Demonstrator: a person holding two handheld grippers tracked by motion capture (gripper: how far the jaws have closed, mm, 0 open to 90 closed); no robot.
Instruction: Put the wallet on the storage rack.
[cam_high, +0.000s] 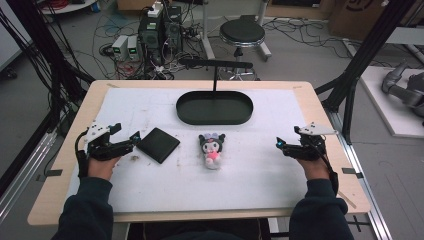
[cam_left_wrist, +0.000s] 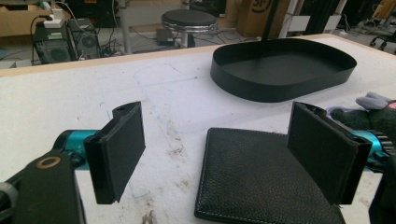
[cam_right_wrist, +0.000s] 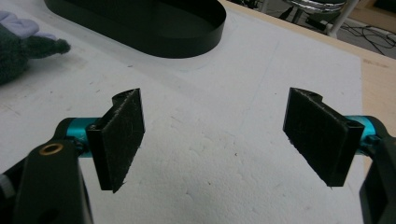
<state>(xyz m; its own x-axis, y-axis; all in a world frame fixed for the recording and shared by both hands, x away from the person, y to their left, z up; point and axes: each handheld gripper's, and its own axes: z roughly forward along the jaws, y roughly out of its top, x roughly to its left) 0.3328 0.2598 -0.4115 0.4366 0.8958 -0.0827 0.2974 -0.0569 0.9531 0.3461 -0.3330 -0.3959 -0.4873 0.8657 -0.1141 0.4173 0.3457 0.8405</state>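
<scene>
The surface (cam_high: 65, 165) is a light wooden top covered by a white, scuffed sheet (cam_high: 165, 180) with faint marks and specks of debris.

Left tool (cam_high: 125, 136): jaws spread wide, holding nothing. A black leather wallet (cam_high: 158, 144) lies flat just ahead of its tips; in the left gripper view the wallet (cam_left_wrist: 261, 179) sits between and below the spread jaws, nearer the right-hand pad, with no visible contact. Farther ahead of this tool stands a black oval tray (cam_left_wrist: 280, 70), empty, with a thin black post rising from its far rim.

Right tool (cam_high: 287, 142): jaws spread wide, holding nothing, with bare white sheet (cam_right_wrist: 210, 140) between the pads. The oval tray (cam_right_wrist: 140, 28) lies ahead and to its left.

A small plush toy (cam_high: 212, 150), dark-headed with a pink body, lies between the two tools, beyond the wallet from the left tool and well apart from the right tool.

Room beyond the surface: a grey floor (cam_high: 300, 55) strewn with cables, computer towers (cam_high: 159, 27), a round black stool (cam_high: 242, 33), and black frame struts (cam_high: 370, 45) at both sides.
</scene>
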